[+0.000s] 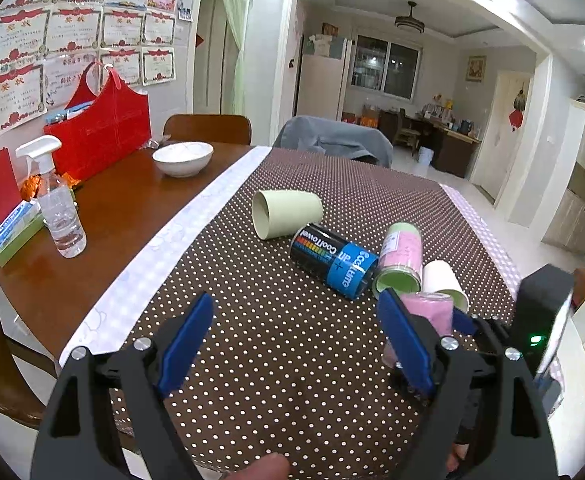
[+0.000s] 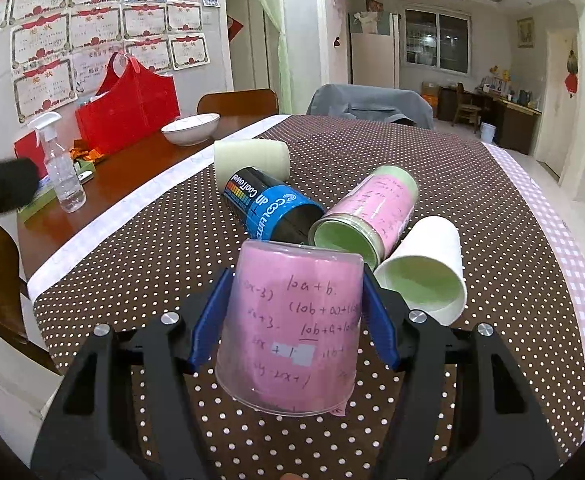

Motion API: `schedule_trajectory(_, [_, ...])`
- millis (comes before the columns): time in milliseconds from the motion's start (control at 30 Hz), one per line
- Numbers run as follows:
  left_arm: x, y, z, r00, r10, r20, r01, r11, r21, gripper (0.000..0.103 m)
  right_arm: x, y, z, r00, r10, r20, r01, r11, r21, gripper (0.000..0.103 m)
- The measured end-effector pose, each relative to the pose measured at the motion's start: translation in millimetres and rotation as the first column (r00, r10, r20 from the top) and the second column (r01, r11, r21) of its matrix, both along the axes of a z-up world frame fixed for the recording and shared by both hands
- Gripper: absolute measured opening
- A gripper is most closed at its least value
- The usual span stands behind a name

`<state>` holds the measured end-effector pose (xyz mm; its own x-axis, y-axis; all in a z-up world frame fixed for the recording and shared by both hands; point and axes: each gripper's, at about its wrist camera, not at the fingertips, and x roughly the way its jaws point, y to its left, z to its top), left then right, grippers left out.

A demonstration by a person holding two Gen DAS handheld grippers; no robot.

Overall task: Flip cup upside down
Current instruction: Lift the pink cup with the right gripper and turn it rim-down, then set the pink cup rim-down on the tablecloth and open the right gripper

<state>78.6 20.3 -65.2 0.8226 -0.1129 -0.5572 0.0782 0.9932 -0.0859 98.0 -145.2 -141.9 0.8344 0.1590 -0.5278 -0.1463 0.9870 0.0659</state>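
Note:
My right gripper (image 2: pixel 294 316) is shut on a clear cup with pink paper inside (image 2: pixel 292 328), held upside down, base up and rim down, just above the dotted tablecloth. The same cup (image 1: pixel 432 312) shows in the left wrist view behind my left gripper's right finger. My left gripper (image 1: pixel 296 336) is open and empty over the cloth. Several other cups lie on their sides: a pale green one (image 1: pixel 284 218), a black and blue one (image 1: pixel 332 260), a pink and green one (image 1: pixel 400 260) and a white one (image 1: pixel 444 280).
A spray bottle (image 1: pixel 58 204), a white bowl (image 1: pixel 183 158) and a red bag (image 1: pixel 100 128) stand on the bare wood at the left. Chairs stand at the table's far side. The tablecloth (image 1: pixel 276 352) covers the near half.

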Motion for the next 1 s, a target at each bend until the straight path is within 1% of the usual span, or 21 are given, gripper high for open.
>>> schedule_trajectory(167, [-3.8,0.8,4.2,1.000,0.000,0.015,0.000,1.000,0.004,0.083,4.7,2.3,-11.5,0.999,0.001,-0.043,-0.001,1.000,-0.006,0.062])
schedule_trajectory(533, [-13.4,-8.3,11.2,0.999,-0.018,0.039,0.017,1.000,0.022,0.083,-18.1,-0.2,-17.8,0.999,0.026,-0.048,-0.027,1.000,-0.012,0.063])
schedule_trajectory(600, [-14.4,-10.2,12.2,0.999,-0.020,0.042,0.019,0.999,0.026,0.083,-21.2,-0.6,-17.3,0.998,0.029,-0.054,-0.029,1.000,-0.006,0.071])
schedule_trajectory(633, [-14.9,-11.2,13.0,0.999,-0.022,0.043,0.021,0.999,0.028,0.083,-24.6,-2.0,-15.4,0.998,0.032,-0.054,-0.032,0.999,0.002,0.072])
schedule_trajectory(667, [-15.6,-12.3,13.6,0.999,-0.024,0.046,0.022,0.999,0.029,0.083,-27.5,-3.5,-12.5,0.998,0.037,-0.048,-0.036,0.999,0.011,0.080])
schedule_trajectory(700, [-16.5,-13.3,14.1,0.999,-0.025,0.048,0.024,0.999,0.030,0.083,-30.4,-5.3,-8.3,0.998,0.040,-0.039,-0.039,0.999,0.021,0.093])
schedule_trajectory(733, [-17.4,-14.0,14.3,0.998,-0.027,0.049,0.026,0.999,0.032,0.083,-31.9,-6.9,-4.8,0.999,0.040,-0.030,-0.039,0.999,0.030,0.097])
schedule_trajectory(833, [-21.5,-17.8,16.7,0.998,-0.036,0.058,0.033,0.999,0.037,0.083,-35.1,-17.5,8.6,1.000,0.019,-0.021,-0.018,0.998,0.067,0.097])
schedule_trajectory(900, [-25.2,-20.1,18.7,0.997,-0.040,0.068,0.037,0.998,0.041,0.083,-37.2,-28.1,19.2,1.000,0.013,-0.021,-0.010,0.993,0.119,0.097])
schedule_trajectory(1000, [-29.6,-25.1,23.1,0.996,-0.048,0.080,0.044,0.998,0.055,0.083,-44.2,-40.4,36.6,1.000,-0.001,-0.005,0.001,0.986,0.169,0.097])
